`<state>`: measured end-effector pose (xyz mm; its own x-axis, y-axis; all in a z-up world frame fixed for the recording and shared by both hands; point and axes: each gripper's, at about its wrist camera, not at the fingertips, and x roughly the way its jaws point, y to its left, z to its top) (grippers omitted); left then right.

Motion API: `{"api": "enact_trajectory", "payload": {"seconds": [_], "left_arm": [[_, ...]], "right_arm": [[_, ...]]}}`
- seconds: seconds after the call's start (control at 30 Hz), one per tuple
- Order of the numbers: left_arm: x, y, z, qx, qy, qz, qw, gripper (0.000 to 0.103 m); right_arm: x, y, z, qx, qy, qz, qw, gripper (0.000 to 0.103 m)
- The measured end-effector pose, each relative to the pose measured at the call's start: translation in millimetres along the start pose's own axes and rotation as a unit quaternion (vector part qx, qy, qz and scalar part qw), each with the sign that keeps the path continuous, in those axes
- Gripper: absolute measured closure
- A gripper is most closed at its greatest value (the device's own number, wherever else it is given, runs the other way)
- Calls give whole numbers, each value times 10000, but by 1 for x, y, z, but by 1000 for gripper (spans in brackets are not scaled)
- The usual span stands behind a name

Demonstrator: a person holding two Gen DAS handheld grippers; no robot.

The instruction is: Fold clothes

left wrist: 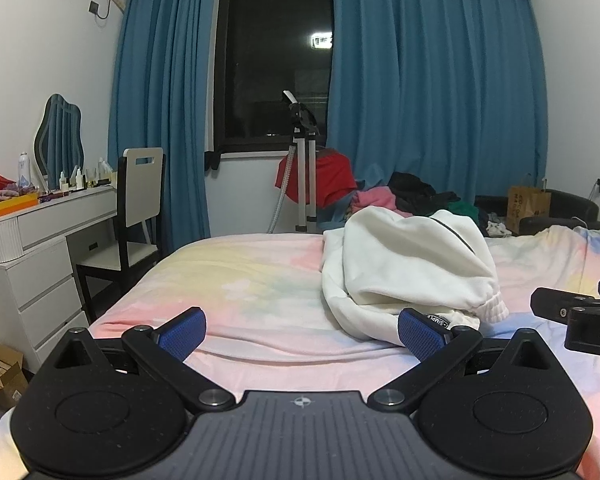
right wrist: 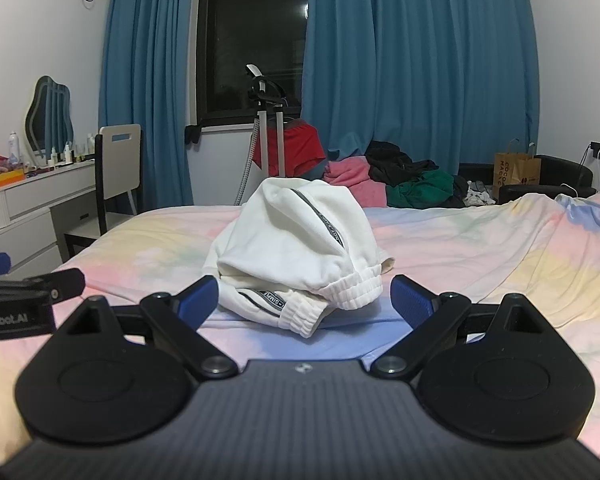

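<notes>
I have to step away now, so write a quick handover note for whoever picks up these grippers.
Left gripper: open, empty, low over the bed.
Right gripper: open, empty, aimed at the white sweatpants.
The sweatpants sit bunched in a heap mid-bed, cuffs toward you.
Done: no fold visible.
Left: spread them flat, then fold. More clothes are piled past the bed's far edge.

I see the white sweatpants [right wrist: 296,248] as soft, matt fleece with ribbed knit cuffs, lying on a smooth pastel cloth bed sheet [right wrist: 480,248]. My right tongs [right wrist: 305,300] and left tongs [left wrist: 302,334] are matt black plastic with dimpled blue rubbery pads [left wrist: 420,336] and shiny metal pivots.
</notes>
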<state>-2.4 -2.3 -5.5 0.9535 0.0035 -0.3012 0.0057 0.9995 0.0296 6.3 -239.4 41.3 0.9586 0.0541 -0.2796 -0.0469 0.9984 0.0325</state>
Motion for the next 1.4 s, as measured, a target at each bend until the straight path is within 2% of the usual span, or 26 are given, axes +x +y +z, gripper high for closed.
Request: {"api": "enact_trajectory", "payload": {"seconds": [0.33, 0.5, 0.57, 0.6, 0.63, 0.77, 0.83, 0.93, 0.97, 1.07, 1.23, 1.3, 1.37, 1.4], "left_arm": [[0, 4, 2, -67, 23, 13, 10000, 0], [1, 11, 3, -219, 64, 12, 9997, 0], [3, 13, 2, -278, 108, -11, 9996, 0], [4, 15, 2, -320, 140, -34, 9994, 0], [6, 16, 1, -361, 176, -59, 9992, 0], [16, 19, -2, -482, 362, -141, 9981, 0], [23, 22, -4, -550, 495, -180, 9971, 0], [33, 25, -6, -662, 665, -259, 9952, 0], [36, 25, -6, -676, 681, -300, 9949, 0], [47, 24, -8, -680, 762, -391, 9940, 0], [66, 21, -19, -581, 979, -491, 9923, 0], [73, 20, -25, -490, 1050, -479, 9921, 0], [78, 21, -29, -501, 1103, -484, 9915, 0], [80, 22, -30, -516, 1130, -488, 9911, 0]], "right_arm": [[8, -6, 6, 158, 142, 172, 9996, 9], [38, -37, 42, 1049, 381, 481, 9926, 9], [67, -51, 54, 1392, 710, 776, 9847, 11], [84, -55, 59, 1456, 932, 839, 9814, 20], [102, -58, 62, 1440, 1181, 827, 9790, 26], [151, -52, 55, 978, 1634, 695, 9792, 25], [168, -50, 41, 856, 1583, 632, 9816, 27], [178, -42, 15, 365, 1064, 436, 9927, 28], [182, -42, 8, 345, 1033, 449, 9930, 28], [189, -37, -2, 381, 1099, 532, 9918, 25], [201, -13, -5, -607, 1221, 524, 9893, 23], [209, -10, -11, -833, 1399, 430, 9857, 23], [214, -12, -12, -748, 1567, 412, 9840, 24], [216, -13, -11, -671, 1644, 415, 9832, 31]]}}
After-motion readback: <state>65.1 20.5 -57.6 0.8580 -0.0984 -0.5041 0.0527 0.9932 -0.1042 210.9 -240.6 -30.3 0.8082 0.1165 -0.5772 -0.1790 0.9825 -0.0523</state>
